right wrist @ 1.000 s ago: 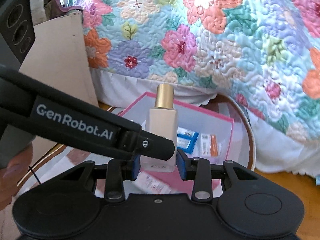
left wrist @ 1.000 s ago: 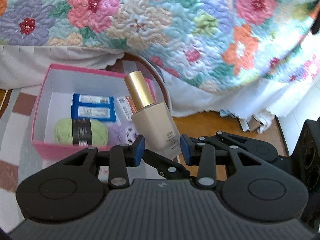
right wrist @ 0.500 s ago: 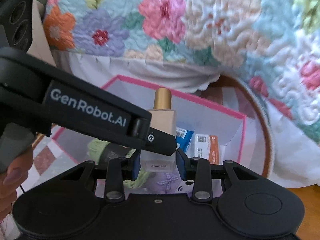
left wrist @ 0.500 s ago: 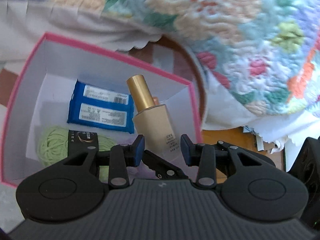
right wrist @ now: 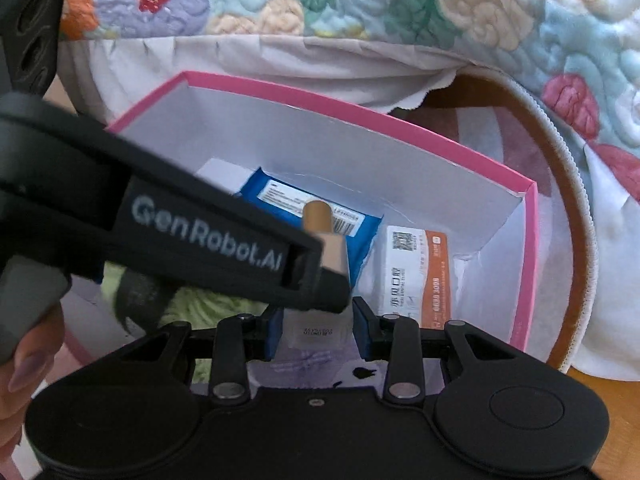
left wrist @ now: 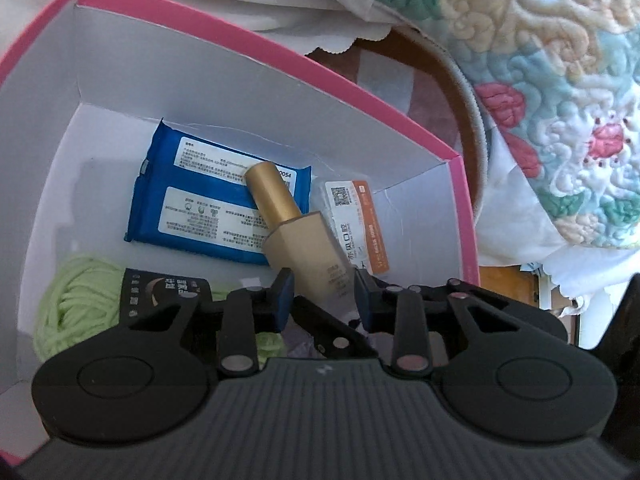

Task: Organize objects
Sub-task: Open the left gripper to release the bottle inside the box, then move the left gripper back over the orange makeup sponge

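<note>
A beige foundation bottle with a gold cap leans tilted inside the pink box, over a blue wipes pack. My left gripper has its jaws closing, and the blue pads touch the bottle's lower body. My right gripper is shut on the bottle's base from another side. The left gripper's finger crosses the right wrist view and hides most of the bottle. Green yarn and a white-orange packet also lie in the box.
A floral quilt and a white bed skirt hang just behind the box. A round rug edge curves at the right over wooden floor. A purple item lies under the right gripper. A person's fingers show at the lower left.
Both grippers have sunk with the bottle from above the box down into it. The left jaws have narrowed onto the bottle. The bottle now leans more.
</note>
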